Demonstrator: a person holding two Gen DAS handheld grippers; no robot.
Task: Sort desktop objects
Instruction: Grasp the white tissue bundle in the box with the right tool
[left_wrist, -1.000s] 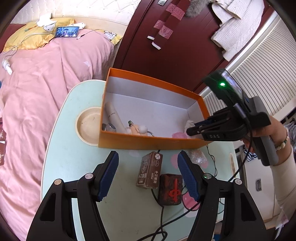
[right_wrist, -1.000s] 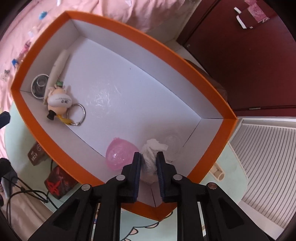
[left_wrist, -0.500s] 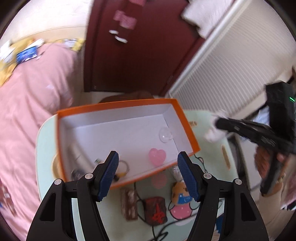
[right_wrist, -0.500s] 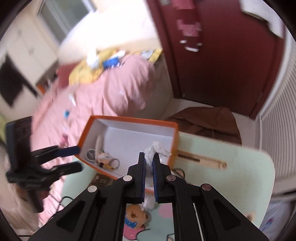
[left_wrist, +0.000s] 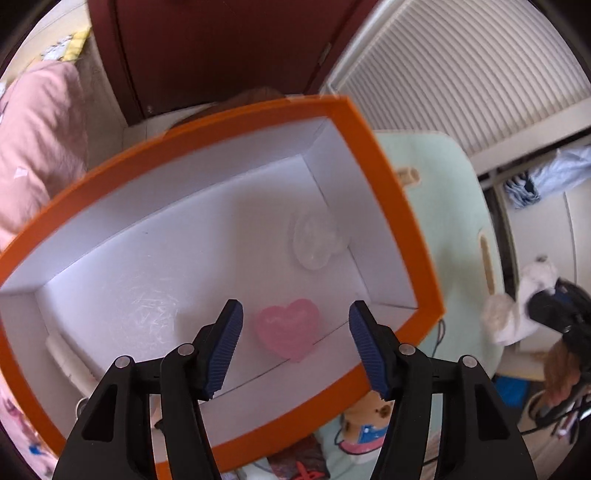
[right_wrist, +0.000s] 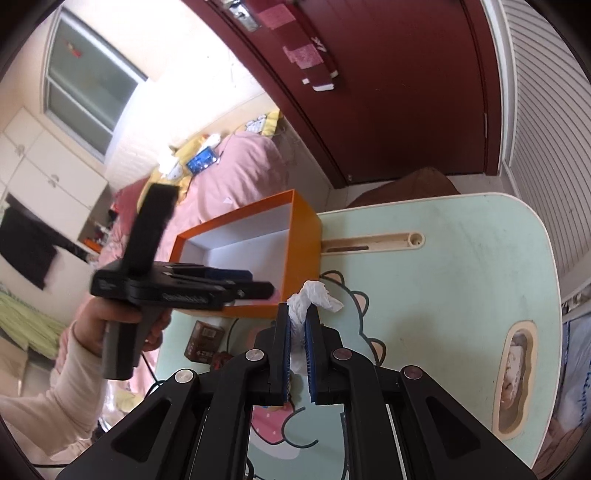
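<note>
Right wrist view: lifted the crumpled tissue (right_wrist: 312, 299) out of the orange box (right_wrist: 301, 236), right gripper (right_wrist: 298, 334) clamped on it over the table (right_wrist: 480, 258); swung the wide-open left gripper (left_wrist: 293, 347) in above the pink heart (left_wrist: 290, 326), probably next for sorting.

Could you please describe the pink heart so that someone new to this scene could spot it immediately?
Find the orange box with white walls on the pale green table. On its floor, between the open left gripper fingers, lies the pink heart; the neighbouring clear heart is colourless.
</note>
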